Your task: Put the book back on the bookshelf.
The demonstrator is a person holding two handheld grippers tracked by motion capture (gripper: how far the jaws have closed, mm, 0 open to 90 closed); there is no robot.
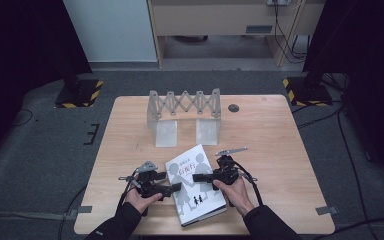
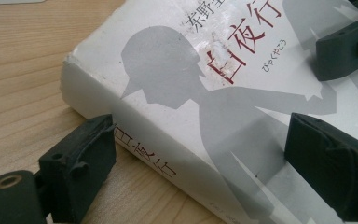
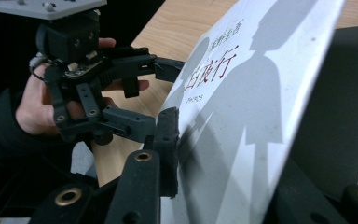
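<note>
High view first, from left to right: my left hand [image 1: 139, 199] holds the left tongs [image 1: 176, 187] at the left edge of a white paperback book [image 1: 196, 200] lying flat near the front of the wooden tabletop [image 1: 265, 130]. My right hand [image 1: 236, 192] holds the right tongs [image 1: 198, 177], which reach in over the cover from the book's right side. Both sets of tongs point toward each other across the book. Farther back on the tabletop stands a grey accordion-style expanding rack [image 1: 184, 106] on two pale feet, well apart from the book, and a small dark disc [image 1: 233, 108] lies just right of it. A slim grey metal piece [image 1: 231, 150] lies between the rack and my right tongs.

Left gripper view: my left tongs [image 2: 205, 163] are spread apart, one jaw down on the wood beside the book's spine, the other over the cover with its grey silhouette figures and red characters. The book [image 2: 177, 84] sits between them, not yet pinched. The tip of the right tongs [image 2: 345, 46] shows at the upper right, above the cover.

Right gripper view: my left hand [image 3: 37, 102] and left tongs [image 3: 165, 91] are at the left, jaws open around the book's edge. My right tongs [image 3: 223, 186] are also apart, straddling the book [image 3: 261, 102], with the near jaw against the cover's edge.
</note>
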